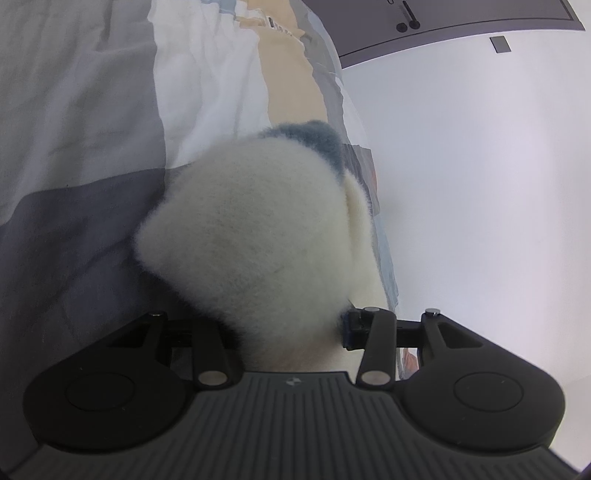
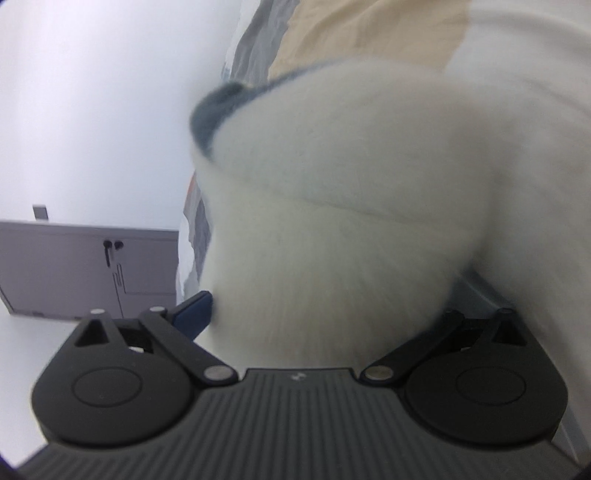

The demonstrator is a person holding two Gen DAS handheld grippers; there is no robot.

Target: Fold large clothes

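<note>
Here, in the left wrist view, the left gripper [image 1: 291, 332] is closed on a bunch of fluffy white sweater [image 1: 255, 236] with a blue-grey trim, filling the centre of the frame over a patchwork bedspread [image 1: 74, 147] on the left, with a white wall [image 1: 480, 184] on the right and a grey cabinet [image 1: 443, 22] at the upper right. In the right wrist view, blurred, the right gripper [image 2: 295, 332] is spread fairly wide around the sweater [image 2: 351, 184], which fills the centre and right, with the bedspread [image 2: 332, 37] at the top and the cabinet [image 2: 74, 266] at the left.

Garment [image 1: 251, 236]: fluffy cream fleece with grey-blue fuzzy trim [image 1: 317, 136]. Bedding [image 1: 74, 110]: smooth, creased woven cloth in patchwork panels. Left gripper [image 1: 291, 328] and right gripper [image 2: 314, 325]: matt black ribbed plastic, bright metal pivot pins. Cabinet [image 2: 74, 273]: matt grey.
</note>
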